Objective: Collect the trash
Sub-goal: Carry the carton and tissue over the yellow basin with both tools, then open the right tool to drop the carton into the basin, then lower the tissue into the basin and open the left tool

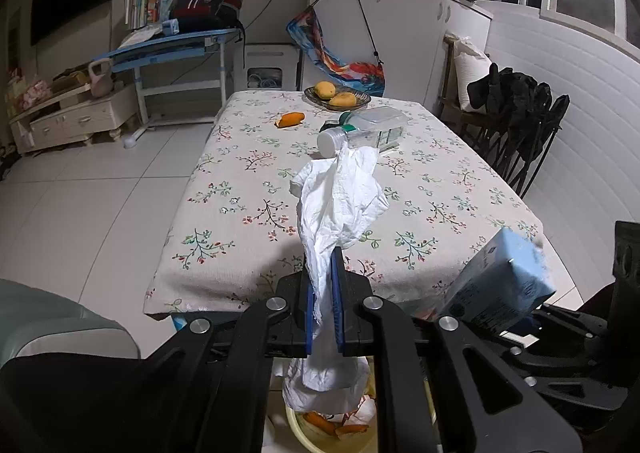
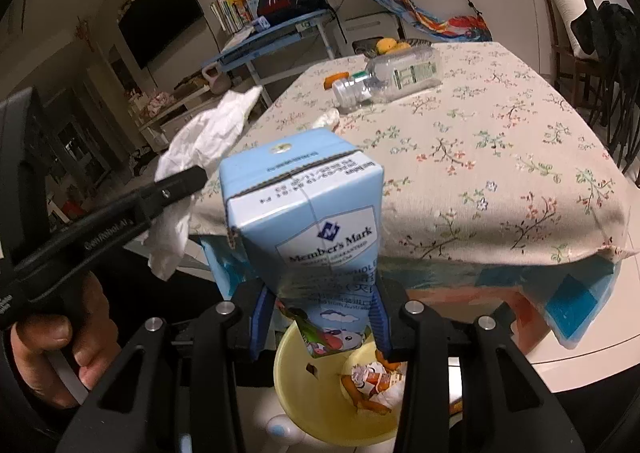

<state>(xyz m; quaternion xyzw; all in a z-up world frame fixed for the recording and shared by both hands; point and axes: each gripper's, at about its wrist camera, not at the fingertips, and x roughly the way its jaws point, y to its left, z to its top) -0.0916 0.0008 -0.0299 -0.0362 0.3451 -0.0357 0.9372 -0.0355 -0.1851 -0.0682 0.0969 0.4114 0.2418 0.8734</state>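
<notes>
**Two pieces over the bin, table not clear yet**

Left gripper [image 1: 325, 293] is clamped tight on a tissue [image 1: 340, 197], right gripper [image 2: 318, 317] squeezes a milk carton [image 2: 308, 213]. Both hang above the yellow bin [image 2: 292, 369], which already holds scraps. Still on the table [image 1: 240, 181]: two bottles [image 1: 360, 131], an orange peel [image 1: 291, 119], and another tissue wad [image 2: 327, 117]. I'd say roughly halfway.

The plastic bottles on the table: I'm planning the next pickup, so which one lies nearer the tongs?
The bottle with the white cap, its cap end pointing toward the table's near edge. The other bottle, with a green neck band, lies right behind it, closer to the fruit plate.
</notes>
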